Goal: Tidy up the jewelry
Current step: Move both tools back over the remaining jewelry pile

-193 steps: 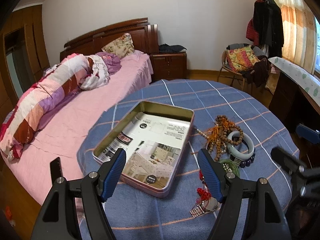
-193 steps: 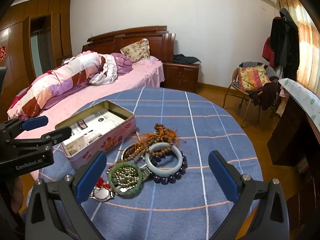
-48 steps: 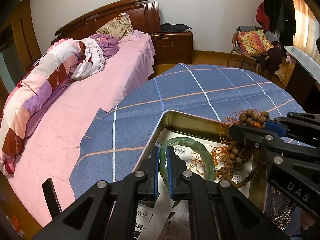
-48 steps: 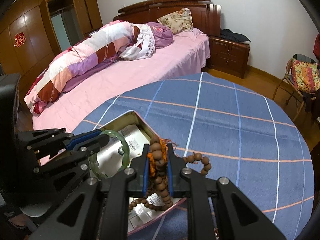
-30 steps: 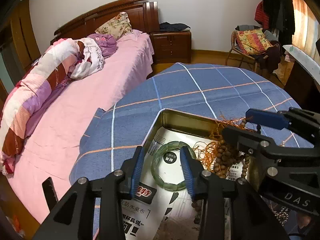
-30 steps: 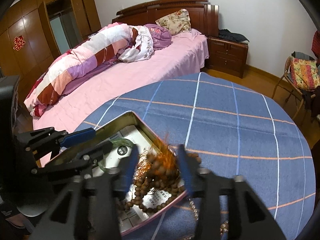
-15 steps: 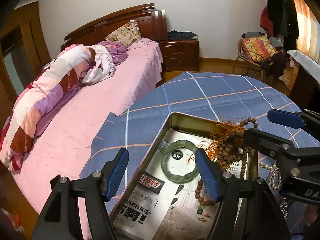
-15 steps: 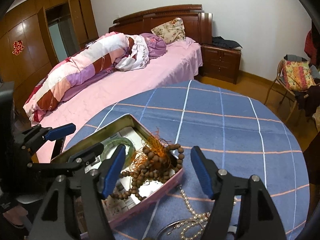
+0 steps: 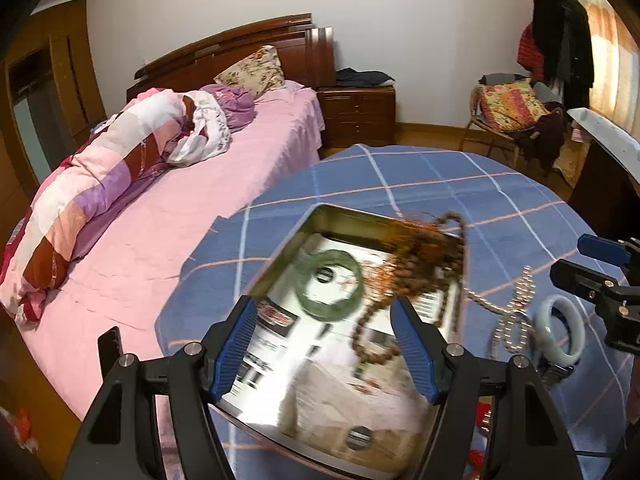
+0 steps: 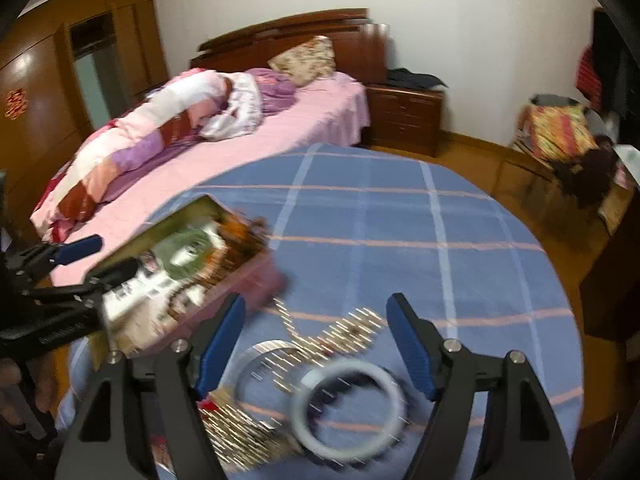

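The round table (image 9: 472, 184) is covered with a blue woven cloth crossed by white and orange lines. Behind it stands a bed (image 9: 248, 152) with a pink sheet and a dark wooden headboard.

The rectangular metal tin (image 9: 280, 256) lies on the left part of the table; its inner walls are gold-toned and its outer wall is pink. Printed paper lines its floor. Inside lie the green bangle (image 9: 330, 286), a smooth closed ring, and the brown bead string (image 9: 404, 276) with orange tassels, part of which drapes over the tin's right rim.

On the cloth to the right of the tin lie a pale bangle (image 10: 348, 410), a pearl strand (image 10: 320, 344), a thin metal ring (image 10: 256, 356) and dark beads under the pale bangle; motion blur hides finer detail.

The left gripper (image 9: 324, 344) hangs above the tin, its jaws spread wide with nothing between them. The right gripper (image 10: 316, 344) hangs above the loose pieces, its jaws apart and having just been opening, with no item clamped.

Earlier, each gripper pinched one item over the tin: left the green bangle, right the bead string. Both items now rest in the tin.
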A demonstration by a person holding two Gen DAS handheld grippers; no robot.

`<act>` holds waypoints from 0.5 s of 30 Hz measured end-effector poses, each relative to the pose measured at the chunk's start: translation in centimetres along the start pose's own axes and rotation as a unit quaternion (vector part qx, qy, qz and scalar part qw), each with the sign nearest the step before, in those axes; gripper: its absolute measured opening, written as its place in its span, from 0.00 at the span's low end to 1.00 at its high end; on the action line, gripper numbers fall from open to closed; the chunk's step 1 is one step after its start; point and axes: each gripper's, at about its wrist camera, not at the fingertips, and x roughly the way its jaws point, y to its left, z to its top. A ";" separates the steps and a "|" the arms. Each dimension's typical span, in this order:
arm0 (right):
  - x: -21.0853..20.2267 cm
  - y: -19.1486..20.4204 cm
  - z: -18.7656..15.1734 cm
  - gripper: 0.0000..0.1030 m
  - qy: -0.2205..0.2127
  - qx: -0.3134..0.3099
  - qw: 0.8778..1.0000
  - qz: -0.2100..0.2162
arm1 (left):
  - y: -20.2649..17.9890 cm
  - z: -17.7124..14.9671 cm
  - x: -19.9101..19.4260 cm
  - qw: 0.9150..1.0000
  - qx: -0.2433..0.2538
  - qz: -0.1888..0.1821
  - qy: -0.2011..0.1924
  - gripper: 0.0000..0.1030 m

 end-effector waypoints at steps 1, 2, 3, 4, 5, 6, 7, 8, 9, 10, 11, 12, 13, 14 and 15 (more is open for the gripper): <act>-0.3 -0.8 -0.5 0.74 0.002 0.008 1.000 -0.008 | -0.5 -0.1 -0.2 1.000 0.002 -0.002 -0.001 0.67; -0.5 -1.2 -0.7 0.74 0.003 0.013 1.000 -0.012 | -1.0 -0.3 -0.5 1.000 0.005 -0.004 -0.002 0.67; -0.7 -1.8 -1.1 0.74 0.005 0.020 1.000 -0.017 | -1.4 -0.4 -0.7 1.000 0.007 -0.005 -0.003 0.67; -0.9 -2.3 -1.5 0.74 0.007 0.026 0.999 -0.020 | -2.0 -0.7 -1.0 1.000 0.010 -0.009 -0.004 0.67; -1.1 -2.6 -1.9 0.75 0.009 0.031 0.999 -0.022 | -2.5 -0.8 -1.2 1.000 0.013 -0.015 -0.005 0.67; -1.2 -3.0 -2.5 0.75 0.012 0.035 0.999 -0.025 | -3.2 -0.9 -1.4 1.000 0.016 -0.022 -0.006 0.67; -1.2 -3.3 -2.9 0.75 0.015 0.038 0.999 -0.027 | -3.7 -1.0 -1.6 0.999 0.019 -0.026 -0.007 0.67; -1.2 -3.5 -3.3 0.75 0.018 0.041 0.999 -0.030 | -4.2 -1.1 -1.7 0.999 0.023 -0.031 -0.007 0.67; -1.2 -3.7 -3.7 0.75 0.022 0.043 0.998 -0.032 | -4.9 -1.2 -1.8 0.999 0.029 -0.034 -0.007 0.67; -1.1 -3.9 -4.1 0.75 0.026 0.045 0.998 -0.034 | -5.6 -1.3 -1.9 0.999 0.036 -0.037 -0.007 0.67; -1.1 -3.8 -4.4 0.75 0.029 0.044 0.998 -0.036 | -6.3 -1.4 -1.9 0.998 0.043 -0.044 -0.004 0.67; -0.9 -3.9 -4.7 0.75 0.033 0.044 0.998 -0.038 | -7.0 -1.5 -1.8 0.998 0.049 -0.048 -0.002 0.67; -0.8 -4.0 -4.9 0.75 0.036 0.045 0.998 -0.037 | -7.4 -1.6 -1.7 0.997 0.054 -0.050 0.000 0.67; -0.8 -4.3 -5.1 0.74 0.037 0.046 0.998 -0.036 | -8.1 -1.8 -1.5 0.997 0.061 -0.052 0.003 0.67; -0.7 -4.3 -5.3 0.70 0.037 0.045 0.998 -0.034 | -8.7 -1.9 -1.3 0.996 0.066 -0.052 0.005 0.66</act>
